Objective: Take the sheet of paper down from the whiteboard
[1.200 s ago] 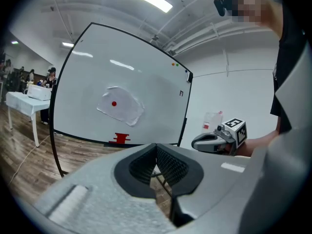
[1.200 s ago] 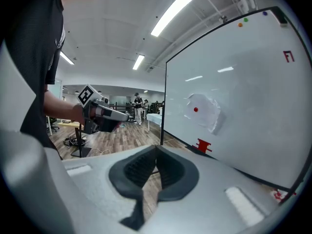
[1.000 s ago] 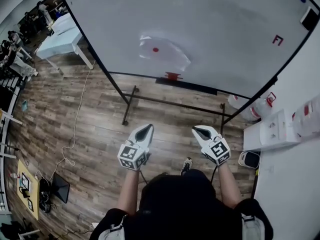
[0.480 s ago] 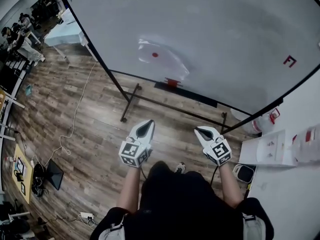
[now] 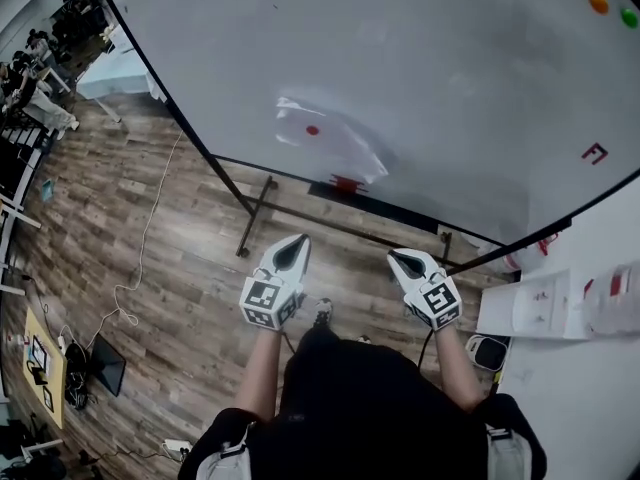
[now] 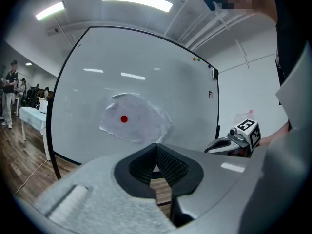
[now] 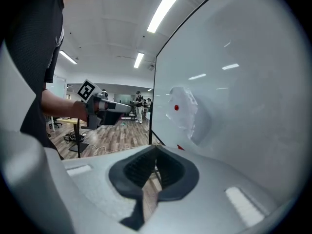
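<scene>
Sheet of paper [image 5: 328, 138] is hanging low on the whiteboard [image 5: 430, 68], left of the board's middle, just above the bottom rail. A single red magnet [image 5: 313, 130] near its upper left is pinning it. That seems to be the only thing keeping it up, since the rest of the sheet is lying wrinkled, with its edges lifting a little off the board. Those loose edges are probably the easiest place to pinch.

A small red item [image 5: 346, 182] is sitting on the rail just under the sheet; I cannot tell what it is. Orange and green magnets [image 5: 598, 3] are sitting far off at the top right, holding nothing.

The person is standing on the wooden floor [image 5: 170, 258] facing the board, well apart from it. The left hand-held gripper [image 5: 289, 254] is pointing at the sheet with its jaws closed together on nothing. The right hand-held gripper [image 5: 405, 264] is likewise closed and empty, carried beside the other at about the same height. Both look to be carried ready, out of reach of the sheet. Jaws will need opening before either takes magnet or paper.
</scene>
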### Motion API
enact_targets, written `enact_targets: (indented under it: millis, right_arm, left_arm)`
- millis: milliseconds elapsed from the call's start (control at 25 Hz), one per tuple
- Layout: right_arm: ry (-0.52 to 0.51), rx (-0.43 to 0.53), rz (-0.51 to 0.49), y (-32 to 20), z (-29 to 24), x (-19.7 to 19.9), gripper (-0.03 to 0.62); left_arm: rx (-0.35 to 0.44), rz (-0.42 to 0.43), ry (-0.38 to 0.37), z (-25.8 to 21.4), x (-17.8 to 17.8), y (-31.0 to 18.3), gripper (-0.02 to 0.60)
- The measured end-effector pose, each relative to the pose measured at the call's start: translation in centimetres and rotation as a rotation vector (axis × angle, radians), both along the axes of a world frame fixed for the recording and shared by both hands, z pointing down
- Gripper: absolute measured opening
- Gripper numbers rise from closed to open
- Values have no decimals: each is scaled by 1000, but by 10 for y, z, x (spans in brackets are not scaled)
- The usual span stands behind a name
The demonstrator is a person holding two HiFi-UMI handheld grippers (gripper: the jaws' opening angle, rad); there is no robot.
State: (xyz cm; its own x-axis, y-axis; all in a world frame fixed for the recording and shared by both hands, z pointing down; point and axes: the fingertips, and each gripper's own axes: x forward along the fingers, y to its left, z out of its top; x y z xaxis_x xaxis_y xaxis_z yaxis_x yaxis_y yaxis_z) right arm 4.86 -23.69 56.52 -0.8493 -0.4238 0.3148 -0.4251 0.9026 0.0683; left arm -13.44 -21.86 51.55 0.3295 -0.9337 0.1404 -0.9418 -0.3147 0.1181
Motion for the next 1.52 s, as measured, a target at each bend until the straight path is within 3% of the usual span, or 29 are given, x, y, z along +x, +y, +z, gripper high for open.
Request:
enact_targets:
  millis: [280,560,760,1040,1320,1520]
  right_arm:
    - [-13,43,63,-57,-14,-47,3]
    - [-22,55,194,-94,-13,-61,10]
    - [-47,71,266,-112,-21,-64,55]
    - [-135,89,346,-153,-36,-56,160]
    - [-171,93,259,-167,-45,-69,157]
    - [-188,80,203,-171,-52,-69,21]
  left_arm:
    - [19,56,-5,-8,-46,-66,12]
    - [17,139,-11,3,-69,-111,12]
    - [28,162,3,5,-75,-137,12]
    - [67,126,-104,0,-82,-160,12]
    - [106,77,-174,-7,-86,-177,12]
    - [114,44,-185,-8,-82,-191,14]
